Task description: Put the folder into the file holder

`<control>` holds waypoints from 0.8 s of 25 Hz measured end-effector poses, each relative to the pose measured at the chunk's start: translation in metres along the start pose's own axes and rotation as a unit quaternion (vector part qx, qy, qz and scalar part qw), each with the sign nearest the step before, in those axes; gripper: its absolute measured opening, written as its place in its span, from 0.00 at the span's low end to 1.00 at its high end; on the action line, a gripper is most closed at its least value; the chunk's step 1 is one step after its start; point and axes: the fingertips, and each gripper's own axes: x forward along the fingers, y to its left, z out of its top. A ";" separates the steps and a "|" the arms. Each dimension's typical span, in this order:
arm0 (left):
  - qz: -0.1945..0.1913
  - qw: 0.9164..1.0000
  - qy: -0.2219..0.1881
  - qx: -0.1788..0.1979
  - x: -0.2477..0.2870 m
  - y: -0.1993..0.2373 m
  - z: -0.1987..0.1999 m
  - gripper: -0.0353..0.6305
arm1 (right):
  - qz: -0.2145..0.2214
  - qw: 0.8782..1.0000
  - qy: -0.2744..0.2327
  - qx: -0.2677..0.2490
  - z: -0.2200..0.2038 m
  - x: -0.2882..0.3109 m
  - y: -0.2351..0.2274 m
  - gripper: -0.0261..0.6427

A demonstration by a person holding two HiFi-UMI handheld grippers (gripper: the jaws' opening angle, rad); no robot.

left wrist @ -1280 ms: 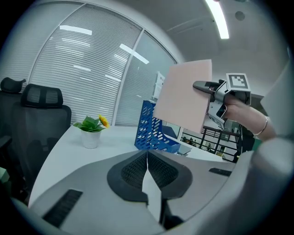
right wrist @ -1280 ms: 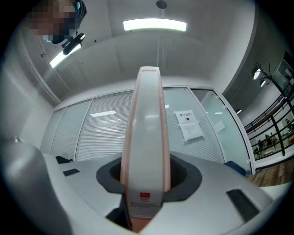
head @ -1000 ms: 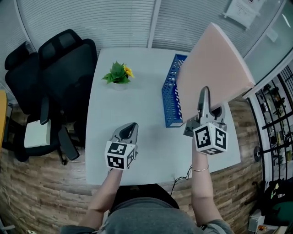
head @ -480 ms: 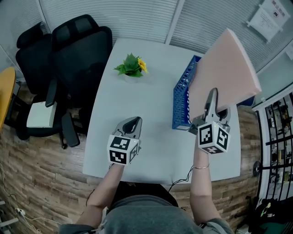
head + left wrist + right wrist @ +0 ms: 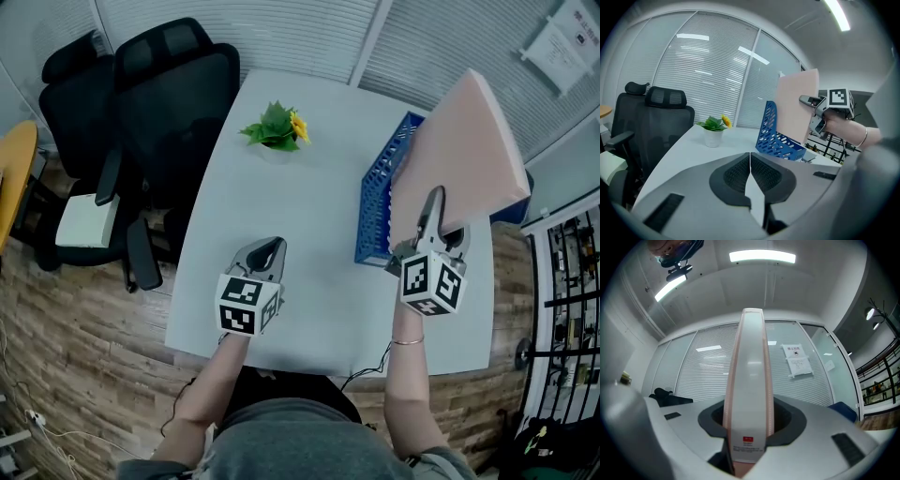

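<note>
folder (image 5: 459,150) raised over the blue file holder (image 5: 378,202), not in yet
right gripper (image 5: 433,199) pinches its spine end; left gripper (image 5: 265,251) pressed together, empty. we'd line the edge with a slot, lower straight, release once seated.

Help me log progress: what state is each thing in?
left gripper: shut, empty.
right gripper: shut on folder.
folder: raised, tilted, lower edge near holder.
holder: resting on table.
plant: upright on table.
</note>
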 end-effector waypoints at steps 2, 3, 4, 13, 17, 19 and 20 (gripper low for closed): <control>0.001 1.000 0.001 -0.001 0.000 -0.001 -0.002 0.09 | 0.002 1.000 0.000 0.001 -0.003 0.000 0.001 0.29; 0.002 1.000 0.002 -0.001 -0.001 -0.001 -0.003 0.09 | 0.003 1.000 0.000 0.002 -0.005 -0.001 0.002 0.29; 0.002 1.000 0.003 -0.002 -0.001 -0.002 -0.004 0.09 | 0.004 1.000 0.001 0.003 -0.007 0.000 0.003 0.29; 0.020 1.000 0.009 -0.003 -0.007 0.006 -0.007 0.09 | 0.014 1.000 0.000 -0.005 -0.020 0.000 0.010 0.29; 0.027 1.000 0.013 -0.005 -0.008 0.010 -0.012 0.09 | 0.010 1.000 0.004 -0.003 -0.029 0.000 0.012 0.29; 0.029 0.999 0.015 -0.006 -0.008 0.010 -0.014 0.09 | 0.008 1.000 0.009 -0.002 -0.035 -0.002 0.012 0.30; 0.029 0.999 0.016 -0.007 -0.008 0.010 -0.014 0.09 | 0.007 1.000 0.012 0.000 -0.038 -0.002 0.012 0.30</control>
